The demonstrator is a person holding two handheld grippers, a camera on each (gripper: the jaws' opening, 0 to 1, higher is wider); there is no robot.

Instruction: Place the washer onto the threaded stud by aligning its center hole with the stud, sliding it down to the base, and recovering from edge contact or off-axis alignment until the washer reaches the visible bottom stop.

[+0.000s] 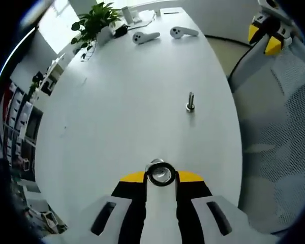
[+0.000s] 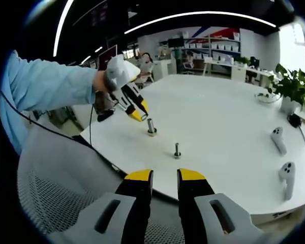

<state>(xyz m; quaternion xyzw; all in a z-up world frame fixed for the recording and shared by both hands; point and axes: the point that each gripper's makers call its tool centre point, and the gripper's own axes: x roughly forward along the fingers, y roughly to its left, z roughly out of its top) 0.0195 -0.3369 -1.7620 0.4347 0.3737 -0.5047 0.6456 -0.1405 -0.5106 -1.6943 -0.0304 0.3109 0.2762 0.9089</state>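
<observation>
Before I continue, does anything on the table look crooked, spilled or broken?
Nothing stands out: the threaded stud stands upright on the white table, and nothing looks spilled or damaged.

A smooth white tabletop [image 1: 122,101] with a soft matt sheen carries a bright metal stud [image 1: 190,101], its shank dull grey, its base glinting. The washer [image 1: 161,173], polished metal with a mirror-like rim, sits between the yellow tips of the left claw [image 1: 161,179], whose body is black and white moulded plastic. The right claw [image 2: 165,179] shows the same matt plastic. Two white controllers [image 1: 160,34] look like satin plastic. A chair [image 1: 284,127] has pale woven mesh, rough-textured. A person's sleeve [image 2: 46,86] is light blue cloth.
</observation>
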